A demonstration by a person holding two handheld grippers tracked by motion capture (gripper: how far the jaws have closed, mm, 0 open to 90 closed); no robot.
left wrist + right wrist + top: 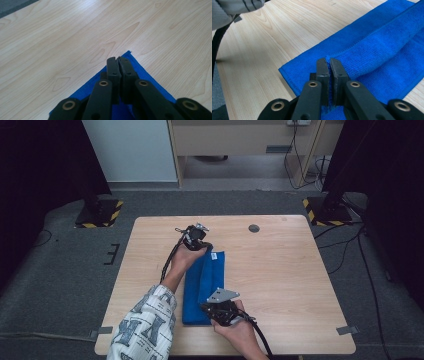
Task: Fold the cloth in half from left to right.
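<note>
A blue towel (202, 285) lies folded into a long strip on the wooden table (280, 270), with a small white label (214, 255) at its far end. My left gripper (204, 246) is at that far end. In the left gripper view the left gripper (117, 59) is shut on a corner of the towel (147, 77), low over the wood. My right gripper (206, 308) is at the towel's near end. In the right gripper view the right gripper (329, 60) is shut on a lifted fold of the towel (374, 47), with the lower layer flat beneath.
A small round dark grommet (254, 228) sits in the table's far middle. Stand bases with yellow-black stripes rest on the floor at the back left (100, 212) and back right (325, 212). A patterned sleeve (145, 325) covers the table's near left.
</note>
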